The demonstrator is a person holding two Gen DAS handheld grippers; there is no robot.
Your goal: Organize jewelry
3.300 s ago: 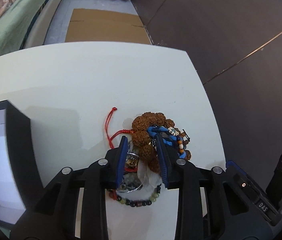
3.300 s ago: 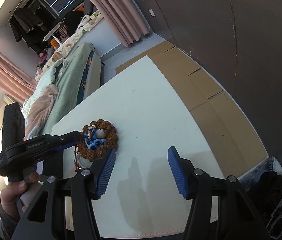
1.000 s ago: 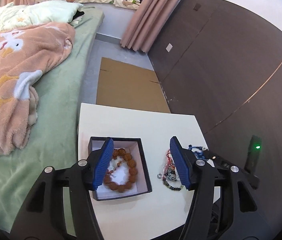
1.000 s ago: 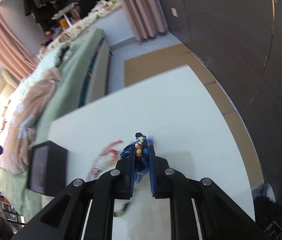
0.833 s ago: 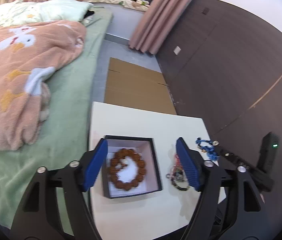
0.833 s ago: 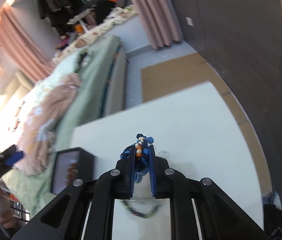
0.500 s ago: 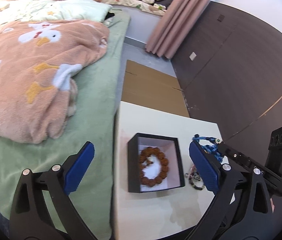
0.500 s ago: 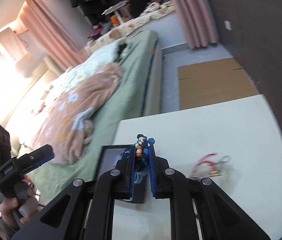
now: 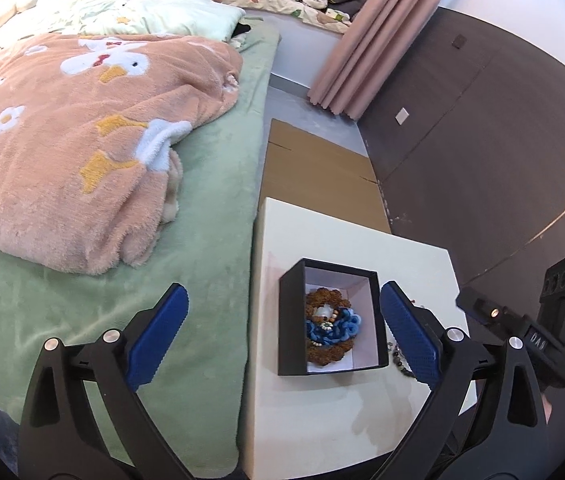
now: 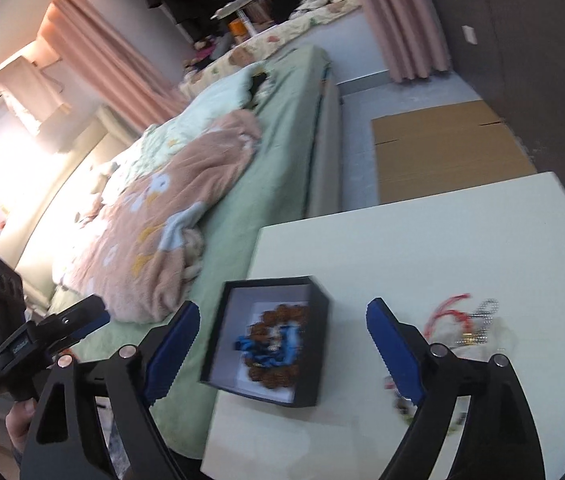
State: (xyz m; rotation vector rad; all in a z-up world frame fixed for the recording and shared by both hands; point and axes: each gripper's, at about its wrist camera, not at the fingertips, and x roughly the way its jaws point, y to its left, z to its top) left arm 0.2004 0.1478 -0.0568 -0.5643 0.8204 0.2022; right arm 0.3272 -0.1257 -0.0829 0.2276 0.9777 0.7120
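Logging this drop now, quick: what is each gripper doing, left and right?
Left gripper: jaws open, holding nothing.
Right gripper: jaws have just been opening, nothing between them; the blue bracelet lies in the black box.

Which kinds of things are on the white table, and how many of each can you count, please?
Black box: 1
Brown bead bracelet, in the box: 1
Blue braided bracelet, in the box: 1
Red cord, on the table: 1
Silver sparkly chain, on the table: 1
Dark bead bracelet, on the table: 1
Total: 6; the blurred loose pile may hide more.
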